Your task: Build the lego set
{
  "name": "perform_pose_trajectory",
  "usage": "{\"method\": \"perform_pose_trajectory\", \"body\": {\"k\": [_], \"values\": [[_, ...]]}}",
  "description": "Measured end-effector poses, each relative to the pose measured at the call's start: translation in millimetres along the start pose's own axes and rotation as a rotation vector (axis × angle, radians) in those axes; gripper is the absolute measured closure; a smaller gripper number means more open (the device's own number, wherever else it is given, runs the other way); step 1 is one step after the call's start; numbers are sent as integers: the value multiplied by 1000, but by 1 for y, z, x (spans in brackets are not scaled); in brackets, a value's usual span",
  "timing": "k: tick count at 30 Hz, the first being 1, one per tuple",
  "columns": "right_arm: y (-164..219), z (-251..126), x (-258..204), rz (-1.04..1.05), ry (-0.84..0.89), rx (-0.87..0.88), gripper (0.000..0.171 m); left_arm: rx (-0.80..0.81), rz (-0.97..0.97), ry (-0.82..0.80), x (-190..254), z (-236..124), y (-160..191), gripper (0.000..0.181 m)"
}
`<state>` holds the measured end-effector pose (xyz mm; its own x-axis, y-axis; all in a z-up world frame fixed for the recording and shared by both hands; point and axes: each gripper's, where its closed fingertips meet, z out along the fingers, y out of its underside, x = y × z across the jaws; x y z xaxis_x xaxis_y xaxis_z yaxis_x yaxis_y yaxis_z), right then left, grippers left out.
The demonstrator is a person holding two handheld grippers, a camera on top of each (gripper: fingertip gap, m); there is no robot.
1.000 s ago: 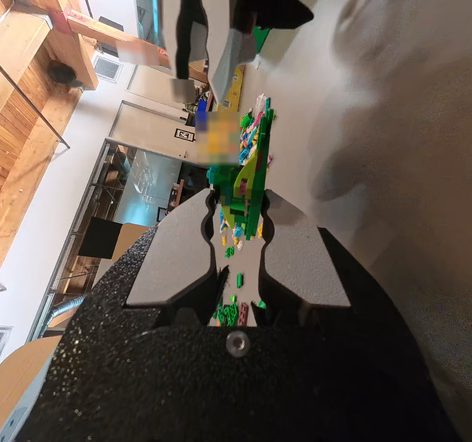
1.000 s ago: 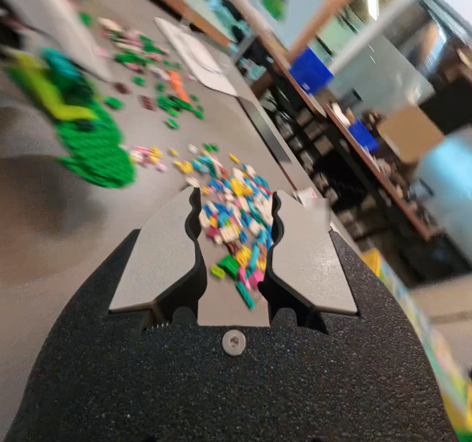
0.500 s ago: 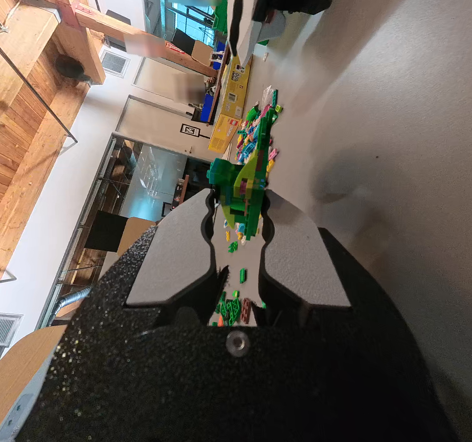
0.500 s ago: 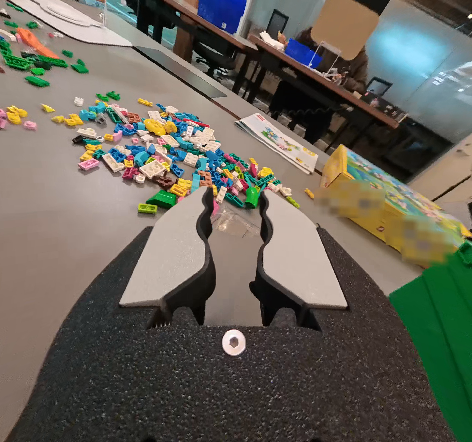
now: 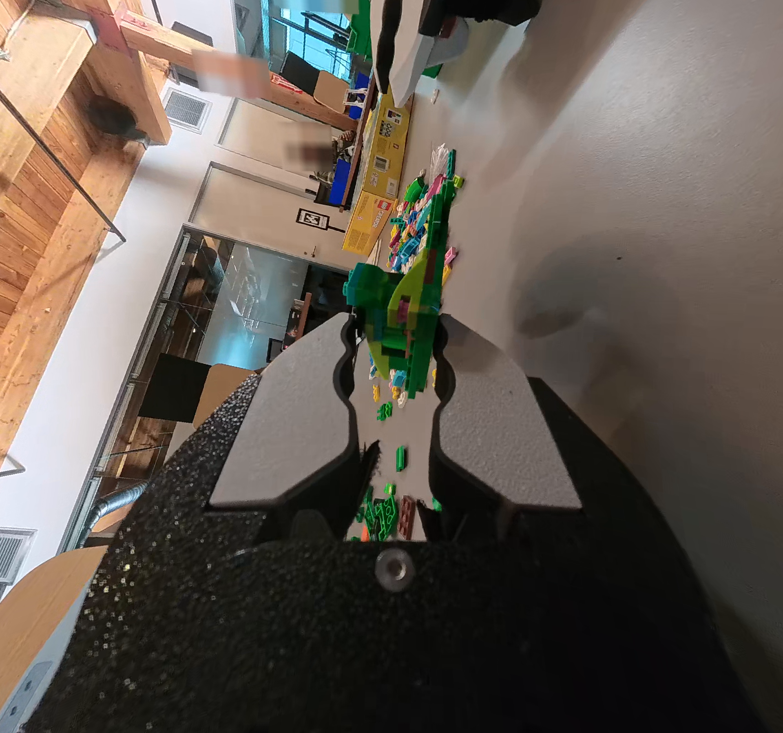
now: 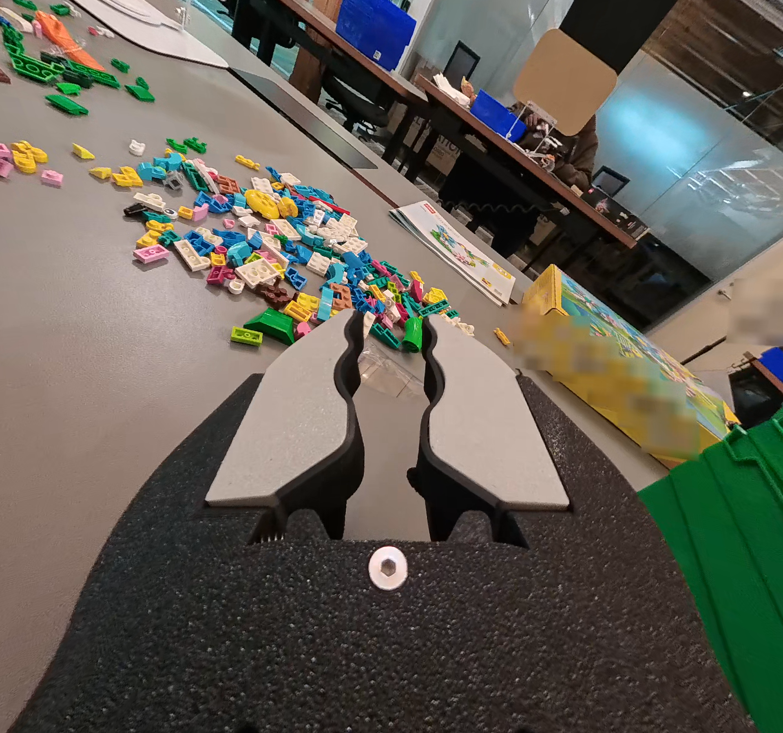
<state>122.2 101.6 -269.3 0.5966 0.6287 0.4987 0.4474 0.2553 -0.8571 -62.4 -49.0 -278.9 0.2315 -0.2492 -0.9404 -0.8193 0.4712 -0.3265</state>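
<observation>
My left gripper (image 5: 394,331) is turned on its side and shut on a green lego build (image 5: 406,310), a green plate with lime and dark green bricks, held above the grey table (image 5: 635,161). An edge of the green plate shows at the lower right of the right wrist view (image 6: 728,543). My right gripper (image 6: 392,322) is open with a narrow gap and empty, low over the table just short of a pile of loose coloured bricks (image 6: 275,238). It also shows at the top of the left wrist view (image 5: 402,34).
A clear plastic bag (image 6: 390,369) lies under the right fingertips. An instruction booklet (image 6: 457,255) and a yellow box (image 6: 614,373) lie to the right. Green plates (image 6: 42,68) and an orange piece (image 6: 63,39) lie far left. A person sits at a far desk. The grippers' ends are close to 25 centimetres from one another.
My right gripper swung away from the green build to the loose brick pile, and its jaws narrowed. My left gripper kept hold of the build and barely moved.
</observation>
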Motion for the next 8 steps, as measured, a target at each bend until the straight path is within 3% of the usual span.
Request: {"method": "perform_pose_trajectory", "body": {"k": [8], "values": [[-3, -3, 2, -39, 29, 18, 148, 9, 25, 6, 3, 0, -2, 147]]}}
